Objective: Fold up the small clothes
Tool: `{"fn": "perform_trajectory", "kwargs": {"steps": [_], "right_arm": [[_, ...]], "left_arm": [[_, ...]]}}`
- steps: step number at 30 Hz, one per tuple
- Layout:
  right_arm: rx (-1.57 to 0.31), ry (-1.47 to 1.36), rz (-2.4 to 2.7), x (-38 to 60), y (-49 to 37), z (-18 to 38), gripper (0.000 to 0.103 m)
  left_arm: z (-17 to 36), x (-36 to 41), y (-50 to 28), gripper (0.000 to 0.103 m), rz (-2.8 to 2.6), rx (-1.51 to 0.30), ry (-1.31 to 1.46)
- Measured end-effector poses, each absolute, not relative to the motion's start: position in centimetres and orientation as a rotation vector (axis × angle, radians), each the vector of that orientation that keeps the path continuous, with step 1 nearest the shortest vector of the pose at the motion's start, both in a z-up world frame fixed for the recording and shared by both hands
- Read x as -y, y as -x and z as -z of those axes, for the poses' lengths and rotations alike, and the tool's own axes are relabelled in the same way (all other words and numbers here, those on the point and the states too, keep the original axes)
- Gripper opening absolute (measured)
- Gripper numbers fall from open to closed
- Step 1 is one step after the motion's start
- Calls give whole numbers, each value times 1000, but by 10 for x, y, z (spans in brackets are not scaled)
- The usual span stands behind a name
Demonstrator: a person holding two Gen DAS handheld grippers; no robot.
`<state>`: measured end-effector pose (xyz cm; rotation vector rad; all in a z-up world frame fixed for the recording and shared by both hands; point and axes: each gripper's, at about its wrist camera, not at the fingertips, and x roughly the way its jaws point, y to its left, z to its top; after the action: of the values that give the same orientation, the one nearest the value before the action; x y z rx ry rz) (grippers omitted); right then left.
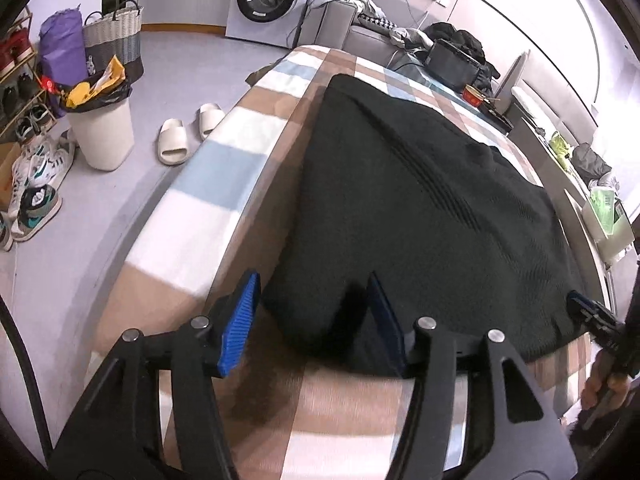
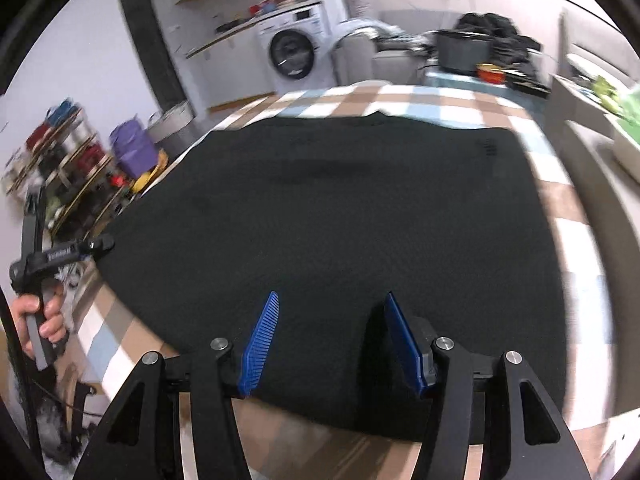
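Garment (image 1: 420,208): black knit cloth, matt, finely ribbed with a few raised lines. Cover (image 1: 224,184) beneath: soft checked cloth, matt, in tan, white and pale blue. Left gripper (image 1: 312,320) and right gripper (image 2: 332,340): matt black plastic arms with shiny metal pins, blue ridged pads (image 2: 258,346); bin (image 1: 102,136) of smooth white plastic, basket (image 1: 114,34) woven.
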<state>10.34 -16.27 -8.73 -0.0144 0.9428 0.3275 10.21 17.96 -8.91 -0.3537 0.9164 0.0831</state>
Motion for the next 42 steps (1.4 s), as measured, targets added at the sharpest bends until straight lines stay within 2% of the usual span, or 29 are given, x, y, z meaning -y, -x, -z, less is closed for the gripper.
{"fn": "perform_trajectory", "kwargs": {"steps": [6, 17, 25, 27, 28, 32, 42], "right_arm": [[-983, 152, -195, 165, -92, 105, 56], [-933, 56, -119, 189, -67, 82, 58], [-876, -5, -195, 173, -67, 72, 63], [-879, -23, -205, 166, -69, 75, 63], [-883, -28, -217, 160, -71, 77, 63], [-891, -27, -256, 135, -80, 85, 63], [-885, 24, -346, 67, -109, 100, 63]], "left_arm": [[91, -189, -88, 54, -112, -958, 439], [101, -182, -68, 54, -8, -1019, 663], [106, -175, -79, 54, -35, -904, 774], [108, -173, -82, 35, -43, -875, 792], [109, -174, -83, 21, -43, -865, 796], [103, -170, -81, 16, -29, -809, 781], [65, -158, -79, 15, 18, -694, 723]]}}
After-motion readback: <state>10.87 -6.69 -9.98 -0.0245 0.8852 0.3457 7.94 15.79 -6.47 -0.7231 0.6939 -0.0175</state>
